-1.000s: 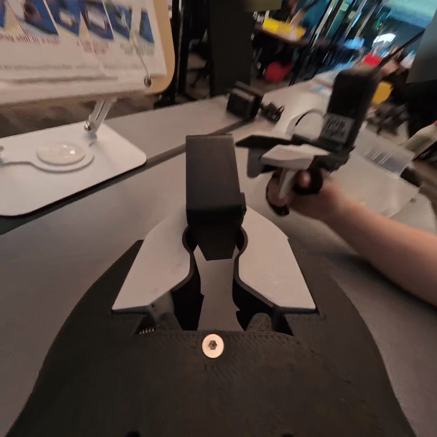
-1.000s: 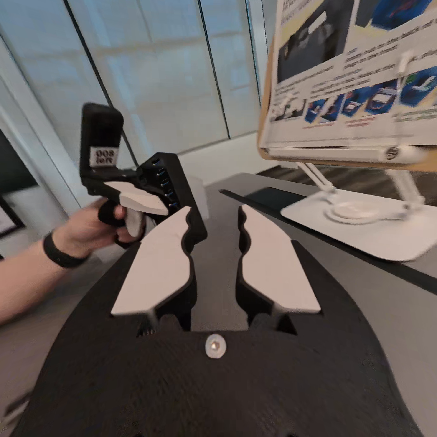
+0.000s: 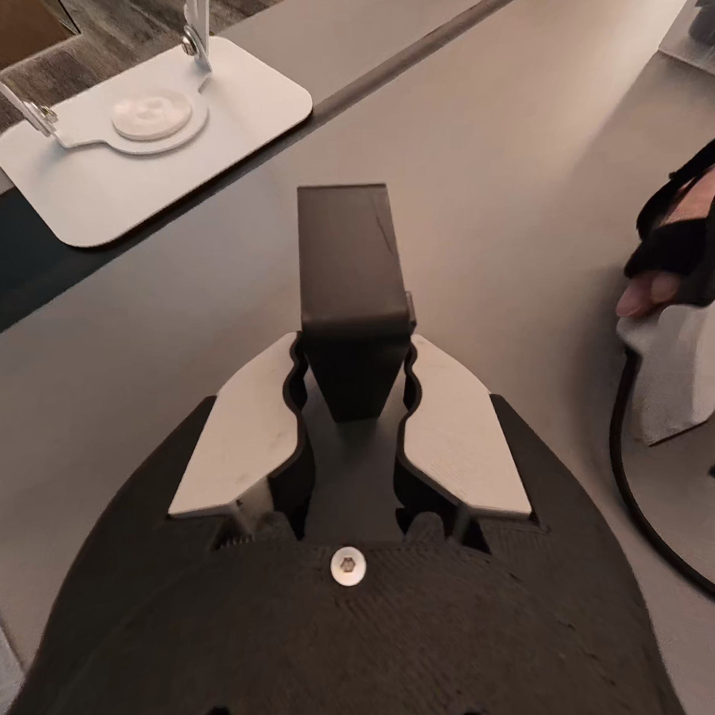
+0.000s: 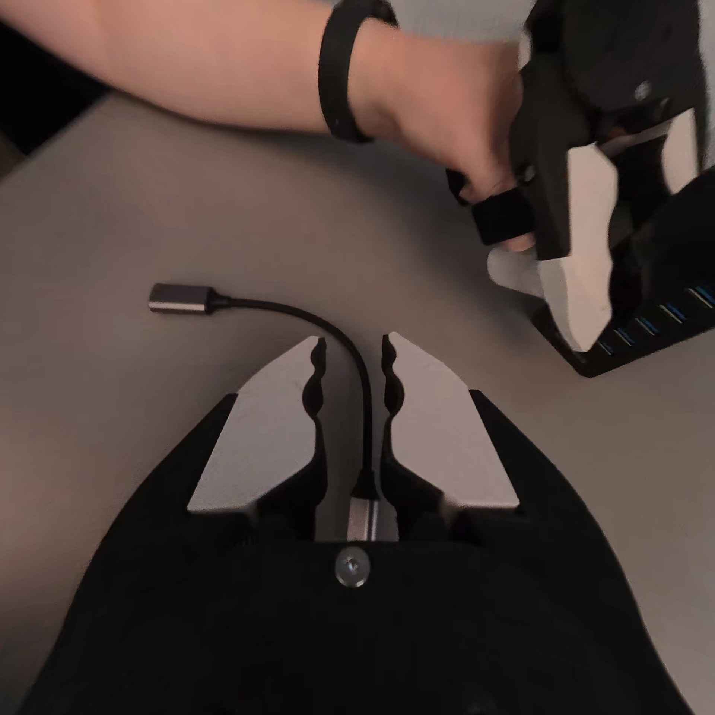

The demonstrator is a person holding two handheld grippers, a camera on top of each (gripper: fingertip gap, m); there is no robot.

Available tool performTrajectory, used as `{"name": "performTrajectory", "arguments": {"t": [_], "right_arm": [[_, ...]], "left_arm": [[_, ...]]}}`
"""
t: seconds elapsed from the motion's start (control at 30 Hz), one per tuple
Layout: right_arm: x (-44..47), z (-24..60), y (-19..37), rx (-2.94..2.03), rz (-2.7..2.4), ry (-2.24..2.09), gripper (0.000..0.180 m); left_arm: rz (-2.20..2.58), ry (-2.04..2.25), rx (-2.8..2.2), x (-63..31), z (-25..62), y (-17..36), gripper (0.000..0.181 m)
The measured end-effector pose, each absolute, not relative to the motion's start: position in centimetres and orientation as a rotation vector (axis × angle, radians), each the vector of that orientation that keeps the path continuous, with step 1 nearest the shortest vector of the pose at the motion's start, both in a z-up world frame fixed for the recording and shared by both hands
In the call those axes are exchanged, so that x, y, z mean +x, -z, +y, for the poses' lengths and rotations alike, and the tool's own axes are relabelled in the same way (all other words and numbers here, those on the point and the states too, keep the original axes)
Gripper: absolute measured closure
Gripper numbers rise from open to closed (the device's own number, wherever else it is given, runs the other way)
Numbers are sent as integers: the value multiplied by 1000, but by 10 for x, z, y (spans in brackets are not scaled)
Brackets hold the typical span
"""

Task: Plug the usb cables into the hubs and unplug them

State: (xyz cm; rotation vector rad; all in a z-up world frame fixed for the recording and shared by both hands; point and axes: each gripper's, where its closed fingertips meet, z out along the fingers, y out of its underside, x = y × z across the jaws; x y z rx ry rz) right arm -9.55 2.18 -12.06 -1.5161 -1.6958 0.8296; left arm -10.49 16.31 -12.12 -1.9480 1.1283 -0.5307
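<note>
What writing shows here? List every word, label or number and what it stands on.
None can be read. The black hub in the left gripper, the cable between the open right gripper fingers and the white stand base show no writing.

We see a black box-shaped hub [image 3: 350,271], its blue ports in a row along one face, clamped upright in the left tongs [image 3: 353,348]; a short black braided usb cable [image 4: 340,348] with grey metal plugs lies curved on the bench [image 4: 193,212]
</note>
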Motion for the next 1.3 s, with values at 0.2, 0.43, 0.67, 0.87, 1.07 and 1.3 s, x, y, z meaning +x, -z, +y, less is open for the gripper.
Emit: {"name": "performTrajectory", "arguments": {"t": [0.2, 0.43, 0.67, 0.87, 1.07, 1.3], "right_arm": [[-96, 26, 146, -1602, -1803, -689, 157], [-95, 23, 152, -1712, -1819, -728, 174], [-83, 20, 115, -1592, -1705, -890, 175], [-59, 37, 23, -1399, -1172, -1318, 175], [-23, 46, -21, -1192, -827, -1716, 175], [-4, 39, -39, -1056, -780, -1783, 175]], "left_arm": [[1110, 520, -1886, -104, 160, 89, 107], [1060, 535, -1822, -110, 153, 41, 91], [932, 545, -1649, -135, 140, -39, 94], [883, 558, -1511, -152, 116, -91, 97], [982, 527, -1483, -146, 97, -96, 95], [1157, 476, -1444, -115, 76, -80, 95]]}}
